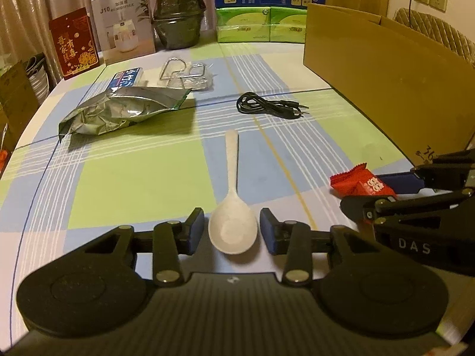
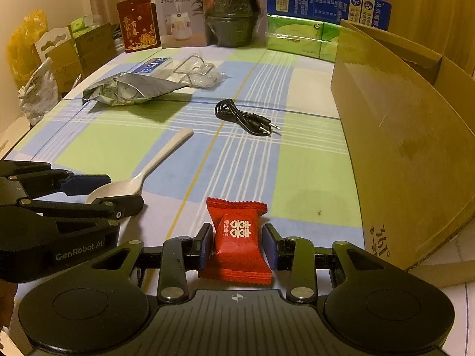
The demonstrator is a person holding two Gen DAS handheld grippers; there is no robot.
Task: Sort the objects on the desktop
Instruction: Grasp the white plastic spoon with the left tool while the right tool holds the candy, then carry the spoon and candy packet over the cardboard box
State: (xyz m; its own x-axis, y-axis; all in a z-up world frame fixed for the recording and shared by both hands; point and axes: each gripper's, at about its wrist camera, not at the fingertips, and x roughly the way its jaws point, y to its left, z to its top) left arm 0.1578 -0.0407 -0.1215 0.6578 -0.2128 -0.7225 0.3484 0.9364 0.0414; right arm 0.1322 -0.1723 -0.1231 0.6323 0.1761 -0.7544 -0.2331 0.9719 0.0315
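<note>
A white plastic spoon (image 1: 233,207) lies on the checked tablecloth, bowl toward me, handle pointing away. My left gripper (image 1: 232,230) is open with its jaws on either side of the spoon's bowl, small gaps showing. A red candy packet (image 2: 239,237) lies flat between the jaws of my right gripper (image 2: 237,244), which is open with small gaps on both sides. The packet also shows in the left wrist view (image 1: 360,182), and the spoon in the right wrist view (image 2: 142,175). A black audio cable (image 1: 267,107), a silver foil bag (image 1: 118,109) and a clear bag with wire hooks (image 1: 187,74) lie farther off.
A large open cardboard box (image 1: 386,68) stands along the right side, close to my right gripper. Boxes, a dark pot (image 1: 178,14) and green tissue packs (image 1: 261,25) line the table's far edge. A blue-white small box (image 1: 126,77) lies behind the foil bag.
</note>
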